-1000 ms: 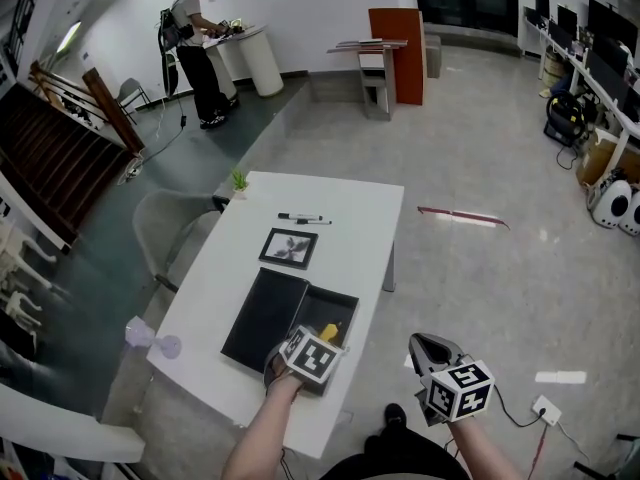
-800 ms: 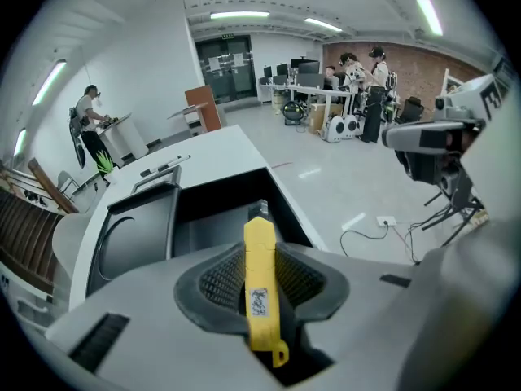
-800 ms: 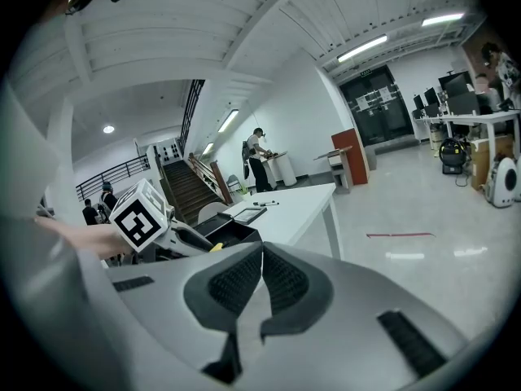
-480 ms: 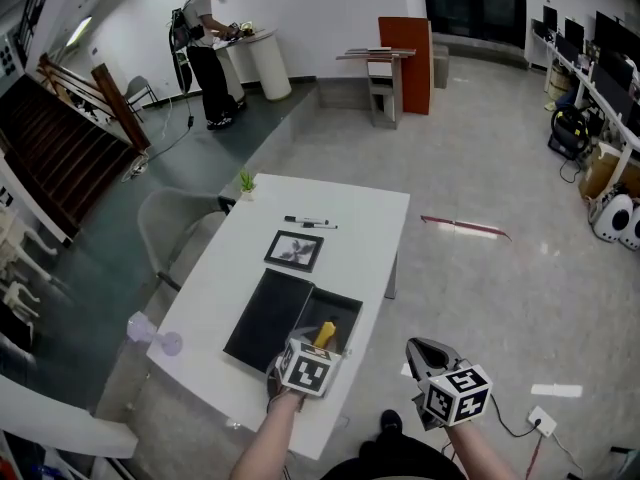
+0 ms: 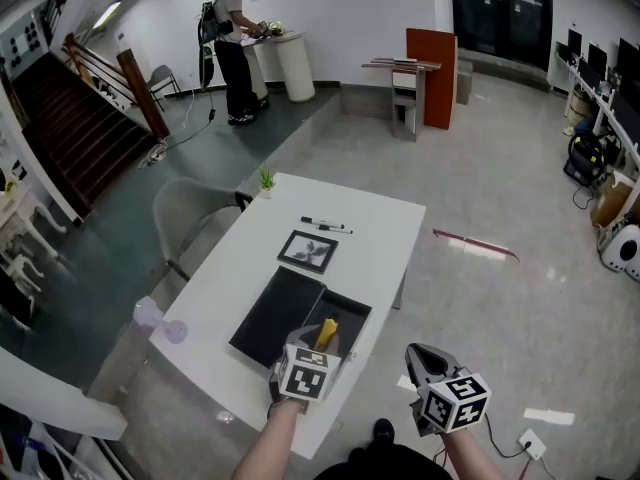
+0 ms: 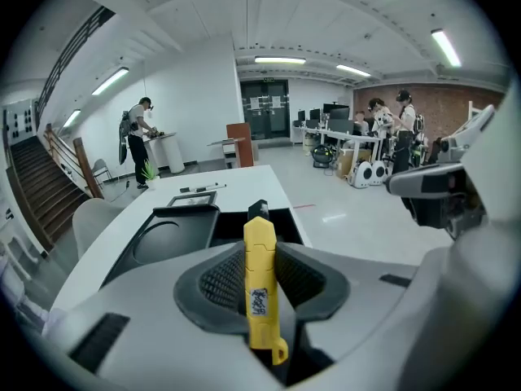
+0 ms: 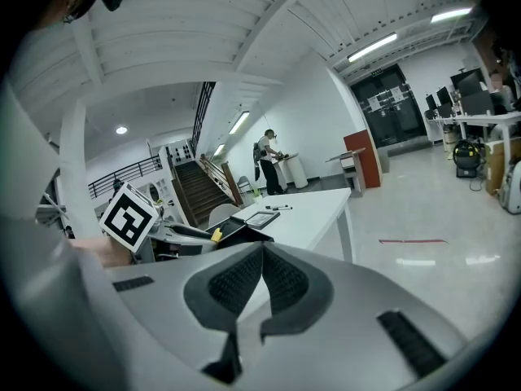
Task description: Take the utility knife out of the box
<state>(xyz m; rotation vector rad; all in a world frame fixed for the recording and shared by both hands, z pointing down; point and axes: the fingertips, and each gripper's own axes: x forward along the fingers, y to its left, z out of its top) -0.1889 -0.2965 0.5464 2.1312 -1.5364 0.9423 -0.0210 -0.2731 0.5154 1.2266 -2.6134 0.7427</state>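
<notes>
The yellow utility knife (image 6: 260, 279) stands clamped between my left gripper's (image 6: 260, 271) ribbed pads, black tip forward. In the head view the left gripper (image 5: 318, 343) hangs over the near end of the open black box (image 5: 347, 313) on the white table (image 5: 380, 238), the yellow knife (image 5: 327, 332) sticking out above it. The box's black lid (image 5: 277, 313) lies flat beside it on the left. My right gripper (image 5: 425, 360) hovers off the table's right side over the floor; its pads (image 7: 281, 282) meet with nothing between them.
A framed picture (image 5: 308, 251) and two markers (image 5: 326, 226) lie further up the table, a small plant (image 5: 266, 179) at its far corner. A grey chair (image 5: 190, 218) stands at the table's left. A person (image 5: 238, 46) stands at a round counter far back.
My left gripper has risen with the yellow knife, lifting it up from the box's near end. The head view has shifted. The right gripper has stayed put.
</notes>
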